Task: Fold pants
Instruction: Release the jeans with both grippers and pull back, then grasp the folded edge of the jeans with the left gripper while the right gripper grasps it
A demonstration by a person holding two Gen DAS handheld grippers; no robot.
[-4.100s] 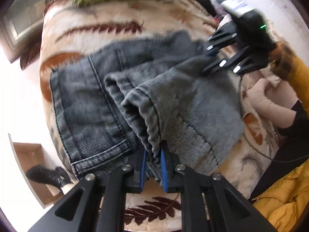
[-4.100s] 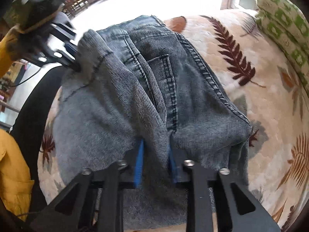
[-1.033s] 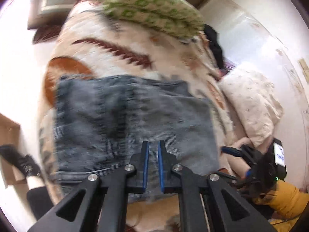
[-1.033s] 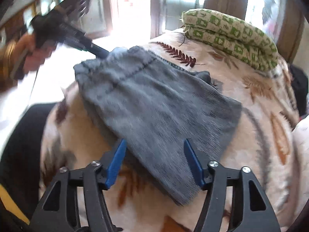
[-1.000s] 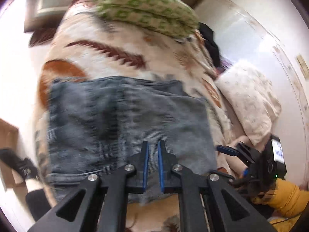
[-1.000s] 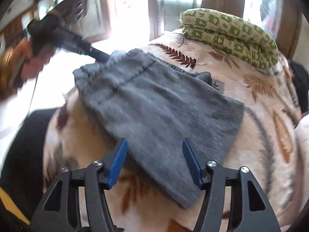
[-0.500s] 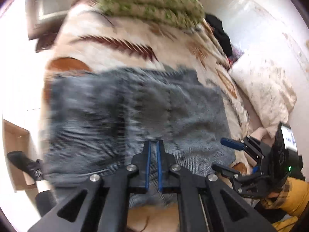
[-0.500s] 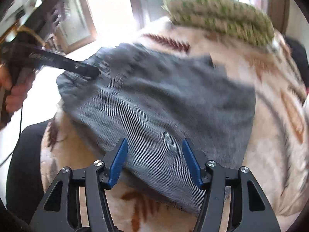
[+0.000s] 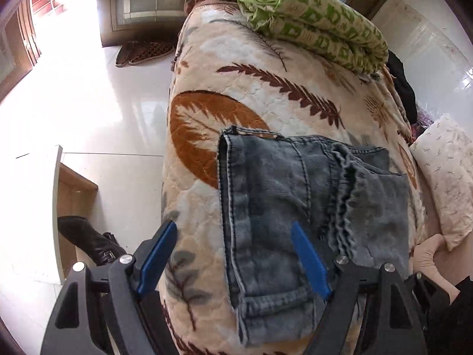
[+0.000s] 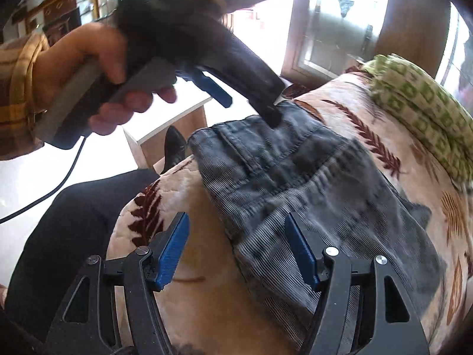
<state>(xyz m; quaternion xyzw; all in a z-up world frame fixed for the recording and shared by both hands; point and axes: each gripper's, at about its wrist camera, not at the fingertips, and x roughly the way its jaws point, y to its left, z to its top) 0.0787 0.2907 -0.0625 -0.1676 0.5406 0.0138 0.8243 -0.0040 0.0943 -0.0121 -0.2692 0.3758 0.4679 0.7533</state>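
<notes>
Grey denim pants (image 9: 310, 207) lie folded into a compact rectangle on a cream blanket with brown leaf prints (image 9: 236, 88). They also show in the right wrist view (image 10: 310, 195). My left gripper (image 9: 233, 254) is open and empty, its jaws spread over the near left edge of the pants. In the right wrist view the left gripper (image 10: 251, 100) hovers at the far edge of the pants, held by a hand (image 10: 97, 68). My right gripper (image 10: 236, 245) is open and empty above the near corner of the pants.
A folded green and white quilt (image 9: 310, 20) lies at the far end of the bed. A cream pillow (image 9: 446, 174) sits at the right. A black boot (image 9: 88, 239) and a wooden box (image 9: 71, 189) stand on the white floor to the left.
My left gripper has opened wide, after being shut half a second ago, and sits nearer the pants' left edge. My right gripper stayed open. Four seconds ago both gripped the pants.
</notes>
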